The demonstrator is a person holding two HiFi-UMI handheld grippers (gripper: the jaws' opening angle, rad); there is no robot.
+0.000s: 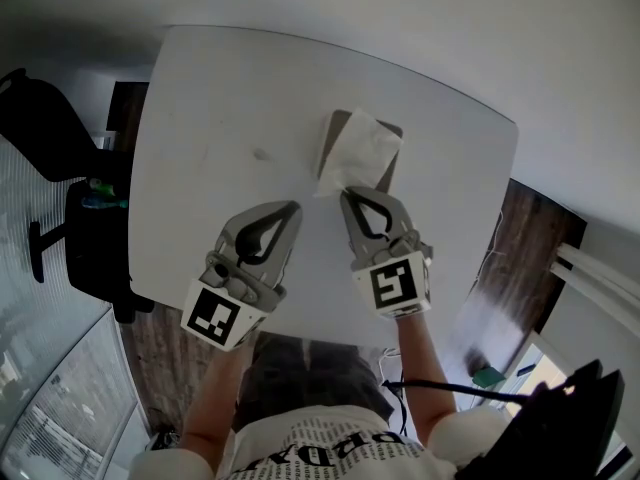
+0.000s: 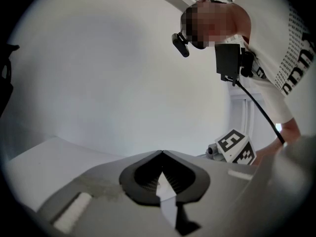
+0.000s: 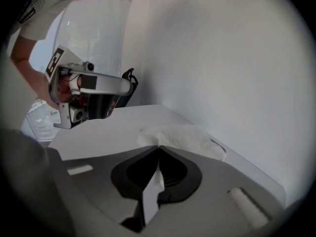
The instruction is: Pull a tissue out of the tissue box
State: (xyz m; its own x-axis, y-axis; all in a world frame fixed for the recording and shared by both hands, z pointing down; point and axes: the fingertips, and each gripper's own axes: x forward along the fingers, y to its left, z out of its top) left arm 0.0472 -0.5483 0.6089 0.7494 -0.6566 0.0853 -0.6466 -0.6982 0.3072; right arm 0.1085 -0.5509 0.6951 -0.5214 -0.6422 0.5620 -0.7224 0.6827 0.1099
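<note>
A white tissue stands out of a flat brownish tissue box at the far middle of the white table. My right gripper points at the tissue's near corner, jaws closed together on its edge. In the right gripper view the jaw tips meet right at the crumpled tissue. My left gripper hovers just left of it, shut with nothing in it; its tips meet in the left gripper view and face a bare wall.
A black office chair stands off the table's left edge. Wood floor shows past the right edge. The person's torso is at the near edge. The left gripper's body shows in the right gripper view.
</note>
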